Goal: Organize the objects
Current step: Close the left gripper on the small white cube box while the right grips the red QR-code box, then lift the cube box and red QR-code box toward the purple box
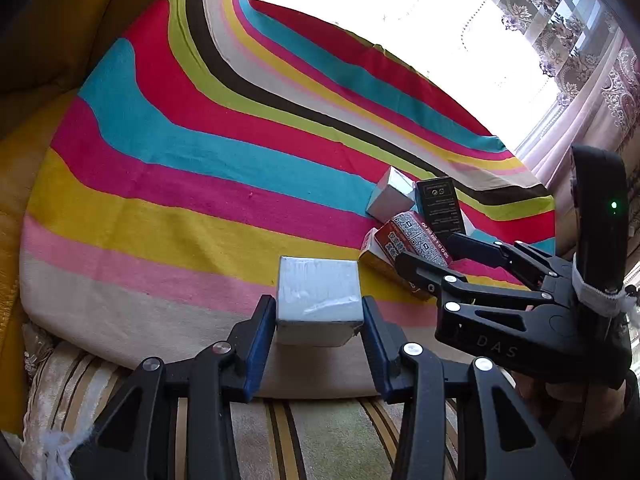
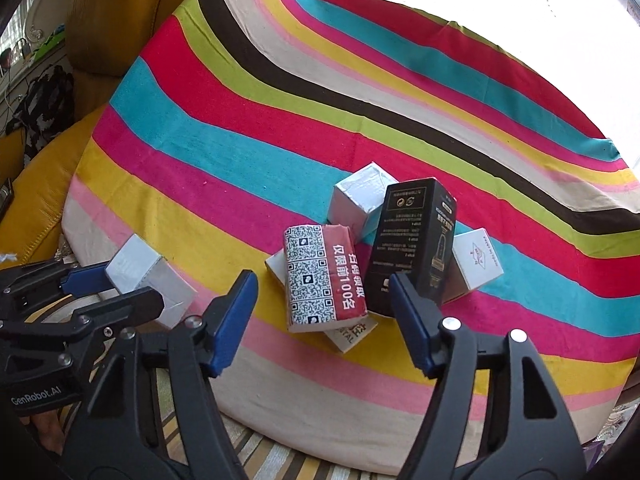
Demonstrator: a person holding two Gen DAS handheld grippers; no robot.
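My left gripper (image 1: 319,316) is shut on a silver-white box (image 1: 318,300) at the near edge of the striped cushion (image 1: 168,152); the box also shows in the right wrist view (image 2: 150,280). My right gripper (image 2: 322,316) is open and empty, just before a pile of boxes: a red QR-code packet (image 2: 322,276), a black box (image 2: 416,244), a silver box (image 2: 360,196), a white box (image 2: 478,260) and a white box under the packet (image 2: 352,334). The pile also shows in the left wrist view (image 1: 416,224).
The cushion lies on a yellow leather sofa (image 2: 44,184) over a gold-striped cover (image 1: 320,432). A bright window with patterned curtains (image 1: 568,32) is behind. Clutter stands at far left (image 2: 36,92).
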